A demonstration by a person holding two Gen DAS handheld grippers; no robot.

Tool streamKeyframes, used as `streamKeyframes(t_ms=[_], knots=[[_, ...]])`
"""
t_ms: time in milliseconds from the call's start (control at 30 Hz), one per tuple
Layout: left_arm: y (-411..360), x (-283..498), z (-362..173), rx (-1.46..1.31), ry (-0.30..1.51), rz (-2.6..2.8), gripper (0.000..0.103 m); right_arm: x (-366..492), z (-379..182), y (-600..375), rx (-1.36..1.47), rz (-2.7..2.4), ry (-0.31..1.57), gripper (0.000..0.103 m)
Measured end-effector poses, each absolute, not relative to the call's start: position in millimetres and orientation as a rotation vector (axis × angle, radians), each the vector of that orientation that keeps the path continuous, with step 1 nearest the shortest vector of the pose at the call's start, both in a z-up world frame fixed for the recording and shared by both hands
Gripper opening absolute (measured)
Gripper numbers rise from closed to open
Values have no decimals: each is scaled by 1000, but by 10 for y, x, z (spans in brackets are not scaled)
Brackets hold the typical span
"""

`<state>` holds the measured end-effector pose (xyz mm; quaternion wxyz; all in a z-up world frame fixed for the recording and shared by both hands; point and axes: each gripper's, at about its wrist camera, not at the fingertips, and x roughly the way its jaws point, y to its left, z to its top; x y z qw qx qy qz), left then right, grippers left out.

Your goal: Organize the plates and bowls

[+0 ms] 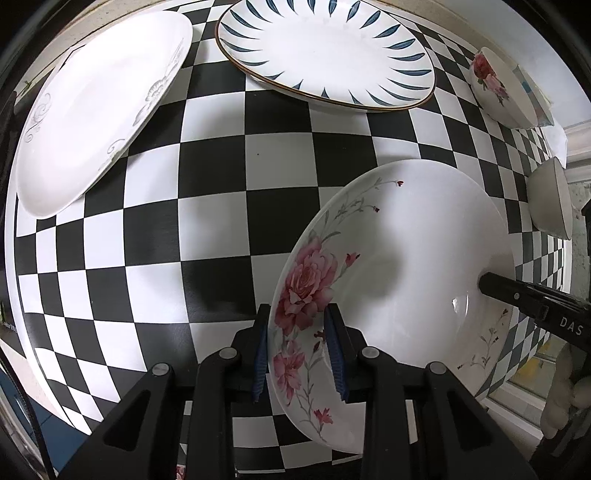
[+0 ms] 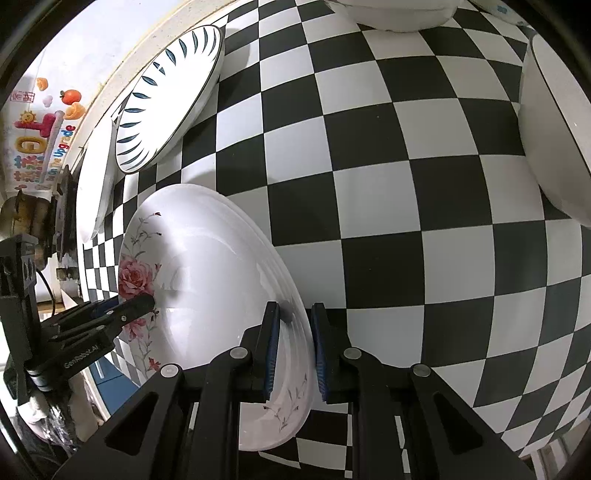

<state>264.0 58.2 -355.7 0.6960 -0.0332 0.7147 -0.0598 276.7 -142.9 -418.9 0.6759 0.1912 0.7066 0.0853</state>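
Note:
A white deep plate with pink roses is held between both grippers above the checkered table. My left gripper is shut on its rose-side rim. My right gripper is shut on the opposite rim of the same plate. Each gripper shows in the other's view: the right one and the left one. A blue-leaf plate and a white embossed plate lie at the far side; the blue-leaf plate also shows in the right wrist view.
A rose bowl and a plain white bowl stand at the right edge. In the right wrist view a large white bowl is at the right and another white dish at the top. The table edge runs along the left.

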Motion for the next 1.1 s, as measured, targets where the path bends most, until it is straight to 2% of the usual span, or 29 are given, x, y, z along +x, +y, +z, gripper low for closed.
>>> streamKeyframes(t_ms=[233,433,533,667,733,867,1100], knots=[[682,2595,-3484,-116,1572,-94,26,2804,-4168,-1477,433,209,1607,19],[1142,2479,-3034,-231,1484,-4,27,2895,-3667,-1643,396,172,1534,20],[1552,2477,-2800,-321,1435,50,31,3085,-3341,-1522,352,192,1492,29],[2089,2614,-2687,-427,1384,97,38,3542,-2920,-1004,313,329,1407,50],[2401,2741,-2795,-496,1392,120,38,3838,-2855,-636,310,395,1386,51],[2890,2958,-2996,-633,1386,153,38,4386,-2988,65,255,501,1367,51],[3444,3263,-3321,-721,1408,192,37,5160,-3585,957,111,583,1500,51]])
